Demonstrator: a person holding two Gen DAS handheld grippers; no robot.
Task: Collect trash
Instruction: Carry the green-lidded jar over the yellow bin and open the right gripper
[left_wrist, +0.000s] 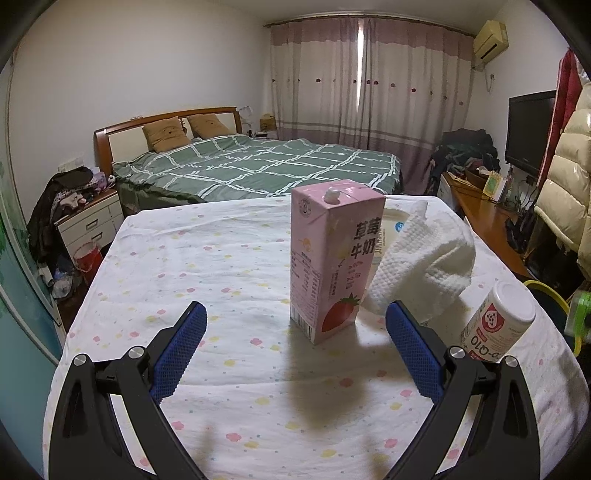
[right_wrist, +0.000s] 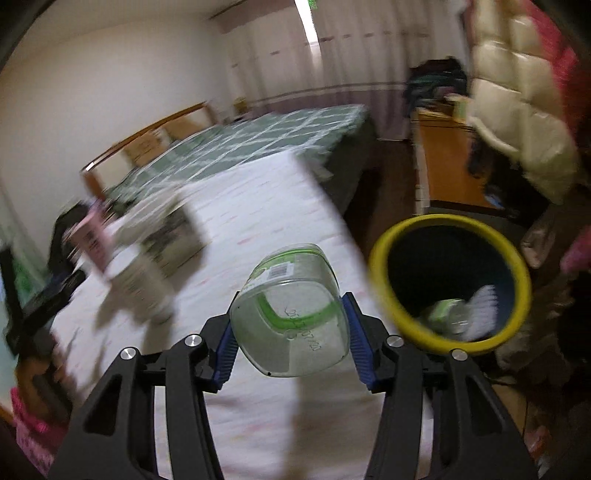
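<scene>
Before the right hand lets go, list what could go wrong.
1. The clear plastic bottle in the right gripper hangs over the table edge, not over the yellow-rimmed bin; released now, it would likely hit the floor.
2. The view is blurred from motion, so the bottle could strike the rim and bounce off.

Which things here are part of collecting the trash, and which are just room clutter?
Job: clear bottle in right gripper, yellow-rimmed bin, pink carton, white tissue, white bottle, left gripper.

Clutter: bed, television, cream jacket.
</scene>
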